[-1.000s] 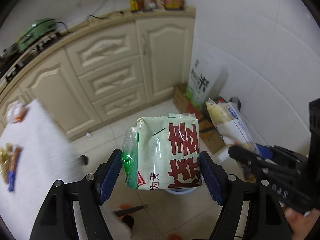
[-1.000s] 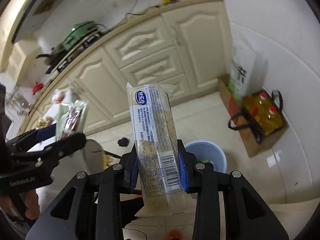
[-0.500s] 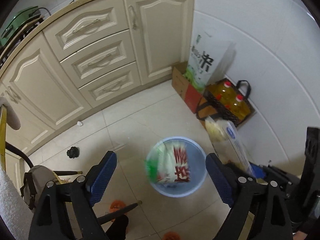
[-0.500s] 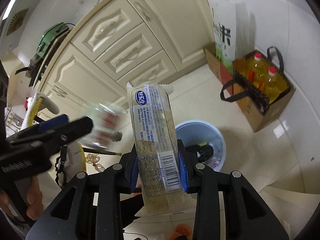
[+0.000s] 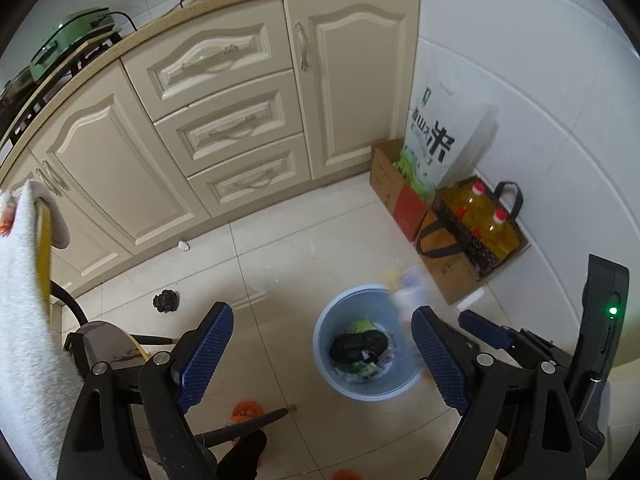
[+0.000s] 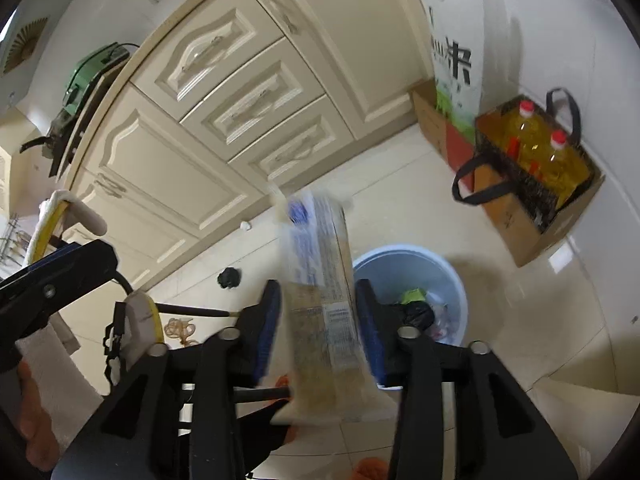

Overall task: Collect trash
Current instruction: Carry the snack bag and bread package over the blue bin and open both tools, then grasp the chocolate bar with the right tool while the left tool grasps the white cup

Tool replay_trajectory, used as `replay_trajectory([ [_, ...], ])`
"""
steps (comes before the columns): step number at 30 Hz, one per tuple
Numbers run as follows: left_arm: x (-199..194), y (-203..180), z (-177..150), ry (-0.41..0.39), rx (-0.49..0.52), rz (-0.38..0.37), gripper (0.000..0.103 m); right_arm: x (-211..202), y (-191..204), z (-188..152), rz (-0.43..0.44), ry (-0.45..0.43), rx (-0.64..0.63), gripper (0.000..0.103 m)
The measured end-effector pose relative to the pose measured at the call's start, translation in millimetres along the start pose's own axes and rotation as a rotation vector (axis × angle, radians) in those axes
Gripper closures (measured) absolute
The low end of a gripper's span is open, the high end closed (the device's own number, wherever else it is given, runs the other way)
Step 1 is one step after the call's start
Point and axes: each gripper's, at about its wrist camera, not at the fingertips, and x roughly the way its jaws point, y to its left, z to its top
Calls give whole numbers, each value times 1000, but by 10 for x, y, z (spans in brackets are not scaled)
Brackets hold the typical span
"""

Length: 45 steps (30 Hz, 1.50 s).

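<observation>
Right gripper: opening now, pads parting from the long clear wrapper, which sits blurred between the jaws, tilting and slipping loose.
Left gripper: spread wide, nothing between the blue pads, pointing down at the floor.
Wrapper: in the air, lower end near the jaws, upper end leaning toward the cabinets; seen from the left wrist only as a pale smear over the bin's far rim.
Bin: pale blue, on the tiled floor just ahead of both grippers, already carrying a black bag and scraps of green and white packaging.
Cardboard box: beyond the bin against the wall, with yellow oil bottles in a black-handled carrier.
Cabinets: cream doors and drawers along the far side.
Risk, drop line: release looks to start short of the bin's middle, so a light, long wrapper may catch the near rim or flutter onto the tiles.
Risk, snag: possible cling to one pad, swinging it aside.
</observation>
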Motion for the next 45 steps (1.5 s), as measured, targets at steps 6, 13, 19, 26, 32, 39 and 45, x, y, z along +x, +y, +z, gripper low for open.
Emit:
replay_trajectory([
  [6, -538, 131, -161, -62, -19, -43, 15, -415, 227, 27, -40, -66, -41, 27],
  [13, -1454, 432, -566, -176, -35, -83, 14, -1323, 782, -51, -121, -234, -127, 0],
  [19, -2380, 962, -1093, -319, -93, -92, 7, -2049, 1504, -288, -166, -418, -275, 0],
  [26, -3223, 1767, -1845, -430, -136, -24, 2, -2247, 2255, -414, -70, -438, -335, 0],
  [32, -3593, 2646, -2376, -460, -196, 99, 1, -2116, 3043, -508, -26, -442, -426, 0],
  [39, -3574, 3700, -2786, -351, -339, 161, 1, -1578, 3930, -572, 36, -343, -514, 0],
  [45, -3436, 4133, -2954, -276, -335, 191, 2, -721, 4493, -649, -5, -160, -578, 0],
])
